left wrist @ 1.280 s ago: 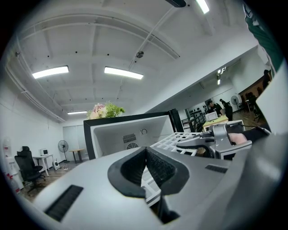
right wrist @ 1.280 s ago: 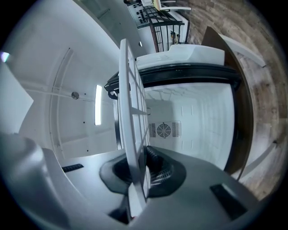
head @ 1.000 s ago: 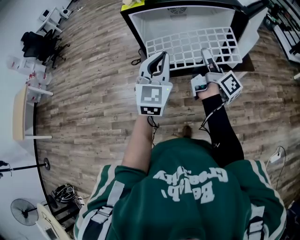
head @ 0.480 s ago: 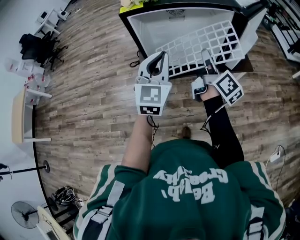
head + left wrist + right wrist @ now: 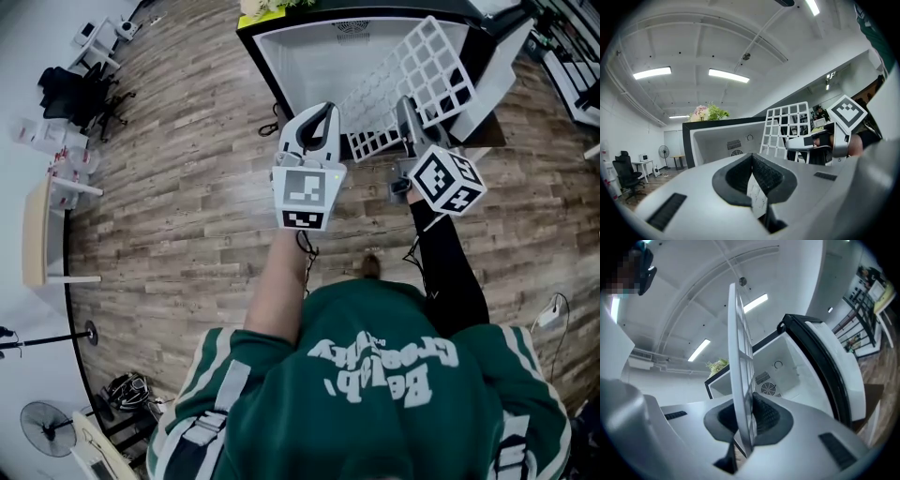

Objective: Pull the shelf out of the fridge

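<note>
The small black fridge (image 5: 309,52) stands open on the floor in front of me, its white inside bare. The white grid shelf (image 5: 412,75) is out of it and tipped steeply on edge. My right gripper (image 5: 405,111) is shut on the shelf's near edge. In the right gripper view the shelf (image 5: 739,348) rises edge-on from between the pads of the right gripper (image 5: 747,404). My left gripper (image 5: 323,114) hangs just left of the shelf, shut with nothing in it. In the left gripper view the left gripper (image 5: 752,159) faces the fridge (image 5: 717,136), with the shelf (image 5: 785,126) to its right.
The fridge door (image 5: 502,66) hangs open to the right. Flowers (image 5: 267,7) sit on the fridge top. Office chairs (image 5: 84,89), a small table (image 5: 42,225) and a floor fan (image 5: 42,422) line the left side. A metal rack (image 5: 572,47) stands far right.
The shelf has swung from lying flat in the fridge mouth to standing steeply on edge as the right gripper rolled and drew back. The left gripper has barely moved.
</note>
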